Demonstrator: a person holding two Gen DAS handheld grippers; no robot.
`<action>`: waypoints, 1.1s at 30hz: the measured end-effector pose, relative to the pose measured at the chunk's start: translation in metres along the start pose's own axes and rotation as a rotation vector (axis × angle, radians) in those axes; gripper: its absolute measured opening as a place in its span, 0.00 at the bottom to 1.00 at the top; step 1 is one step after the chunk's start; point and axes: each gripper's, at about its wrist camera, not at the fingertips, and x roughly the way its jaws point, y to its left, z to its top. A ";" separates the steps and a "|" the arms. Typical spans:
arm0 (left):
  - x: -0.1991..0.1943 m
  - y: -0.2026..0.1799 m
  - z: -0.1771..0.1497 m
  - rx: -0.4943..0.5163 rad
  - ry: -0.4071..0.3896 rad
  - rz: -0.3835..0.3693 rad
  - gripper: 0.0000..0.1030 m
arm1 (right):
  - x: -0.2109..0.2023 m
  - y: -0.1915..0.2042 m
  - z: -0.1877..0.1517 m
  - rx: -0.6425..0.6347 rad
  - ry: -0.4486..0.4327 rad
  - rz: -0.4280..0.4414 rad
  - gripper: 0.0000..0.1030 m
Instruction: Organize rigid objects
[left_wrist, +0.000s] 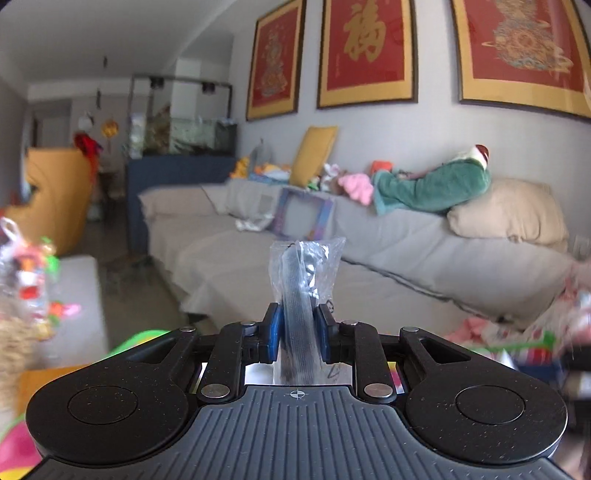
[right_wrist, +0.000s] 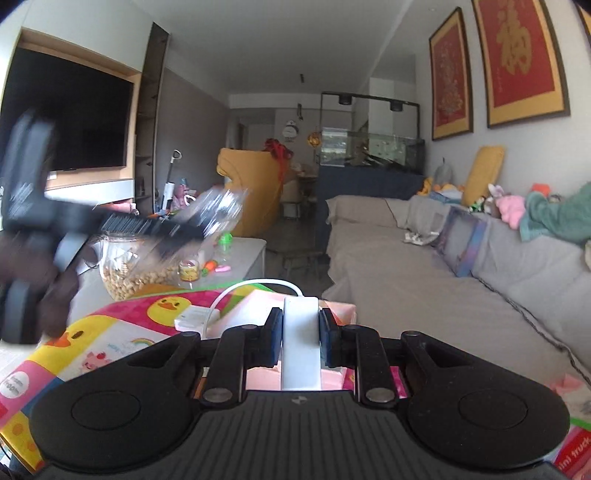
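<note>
My left gripper (left_wrist: 297, 325) is shut on a dark strap-like object in a clear plastic bag (left_wrist: 301, 280), held upright in the air in front of the grey sofa. In the right wrist view the same gripper and bag (right_wrist: 177, 225) show blurred at the left, above the table. My right gripper (right_wrist: 300, 328) is shut on a white flat adapter (right_wrist: 300, 343) whose white cable (right_wrist: 255, 286) loops to a white plug block (right_wrist: 192, 317) on the colourful mat.
A colourful duck-print mat (right_wrist: 110, 332) covers the low table, with a pink box (right_wrist: 255, 306), a jar of nuts (right_wrist: 136, 273) and small toys (right_wrist: 218, 264). A grey sofa (right_wrist: 424, 280) with cushions and clothes runs along the right. A toy-filled bag (left_wrist: 26, 273) is at left.
</note>
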 end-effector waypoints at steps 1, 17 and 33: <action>0.019 0.003 0.005 -0.015 0.030 -0.016 0.24 | 0.001 -0.004 -0.003 0.009 0.008 -0.002 0.20; -0.030 0.081 -0.110 -0.275 0.182 0.172 0.24 | 0.100 -0.025 0.029 0.187 0.003 0.009 0.21; -0.056 0.125 -0.168 -0.396 0.241 0.290 0.24 | 0.147 0.129 -0.057 -0.192 0.388 0.464 0.64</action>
